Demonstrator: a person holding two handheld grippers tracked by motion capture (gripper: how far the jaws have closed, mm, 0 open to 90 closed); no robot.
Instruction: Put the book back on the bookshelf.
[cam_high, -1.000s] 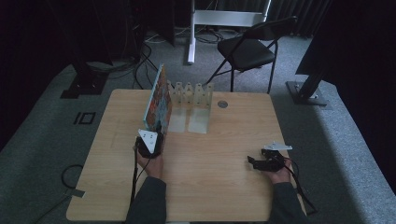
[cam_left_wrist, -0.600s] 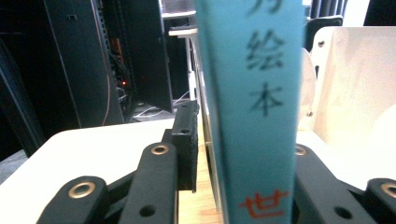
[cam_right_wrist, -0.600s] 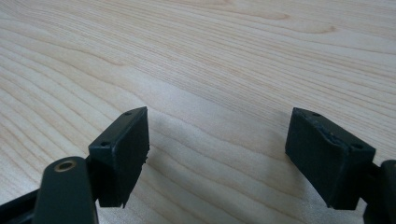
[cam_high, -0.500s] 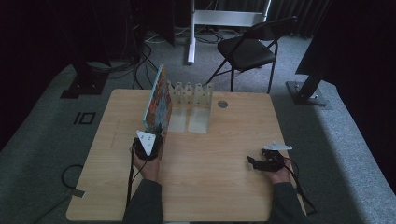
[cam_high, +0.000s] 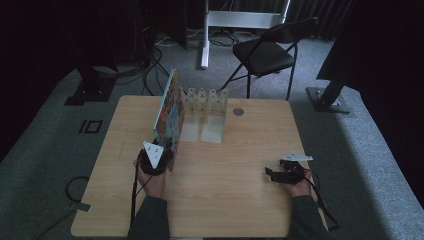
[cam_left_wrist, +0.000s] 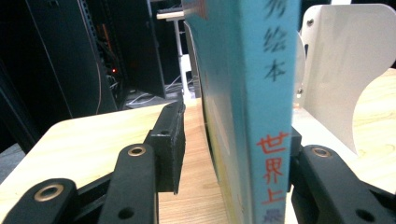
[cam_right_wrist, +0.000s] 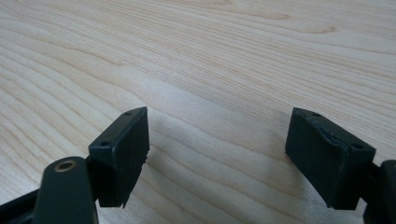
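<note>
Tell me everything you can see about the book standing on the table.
The book stands upright on the table, leaning slightly, beside a white rack. Its front cover is colourful; its spine is light blue with black and red Chinese characters. It sits between the left gripper fingers, which have just been opening: one finger stands clear of the cover, the other is close against the spine.

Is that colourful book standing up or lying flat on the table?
Standing up. The book is on its bottom edge beside the white rack, spine vertical between the left gripper's jaws, which have just been opening.
</note>
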